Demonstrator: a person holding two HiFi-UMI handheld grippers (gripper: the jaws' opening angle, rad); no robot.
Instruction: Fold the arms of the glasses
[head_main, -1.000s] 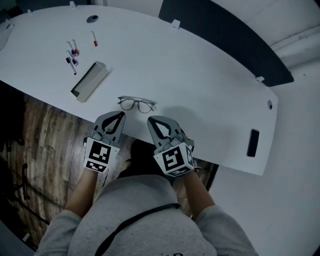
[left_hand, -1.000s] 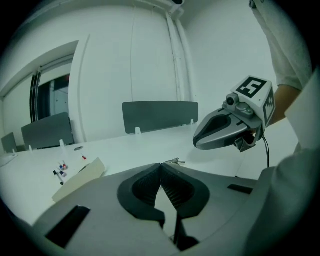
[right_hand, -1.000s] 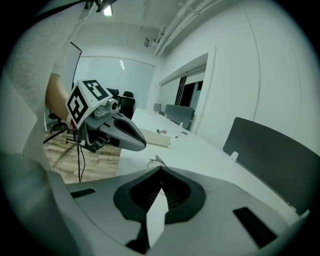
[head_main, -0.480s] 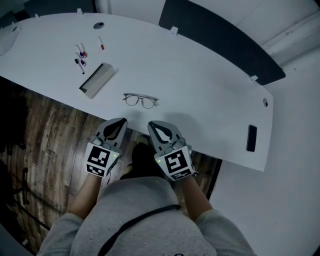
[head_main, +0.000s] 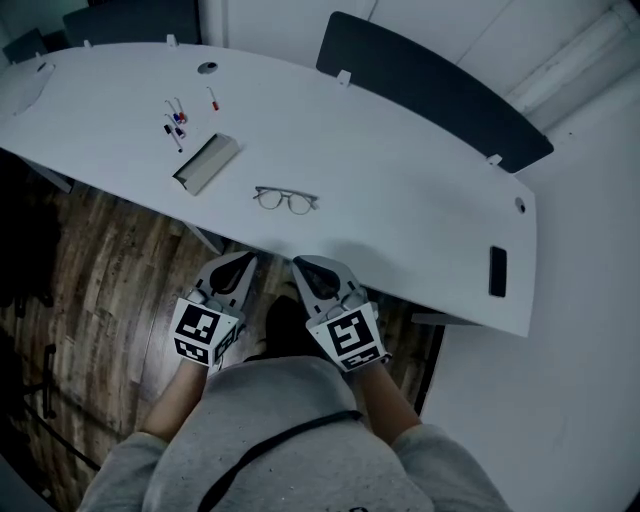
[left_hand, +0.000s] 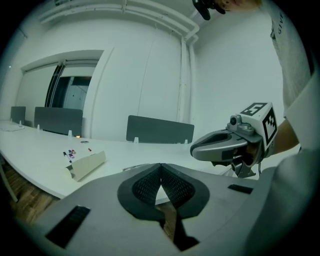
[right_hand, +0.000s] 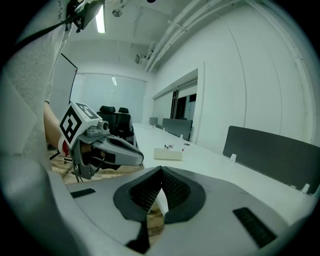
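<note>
Looking down from my head, I start at the far left of the white surface (head_main: 400, 190), where a few small pens (head_main: 175, 118) lie scattered, and just beside them sits a long pale box (head_main: 206, 163). My left tongs (head_main: 243, 262) hang off the near edge, over the wooden floor (head_main: 90, 270), pads pressed together with nothing between them. The glasses (head_main: 286, 200) lie on the surface a little further in, ahead of the gap between my two hands, apart from both and touched by neither. They look flat, with no arm sticking out towards me, so I judge the arms are already folded in, though they are too small here to be sure. My right tongs (head_main: 304, 264) sit beside the left, also closed and empty, also short of the edge. Far to the right lies a dark flat slab (head_main: 497, 271), well apart from everything. If the fold holds, little seems left; if an arm is out, I would have to reach in.
</note>
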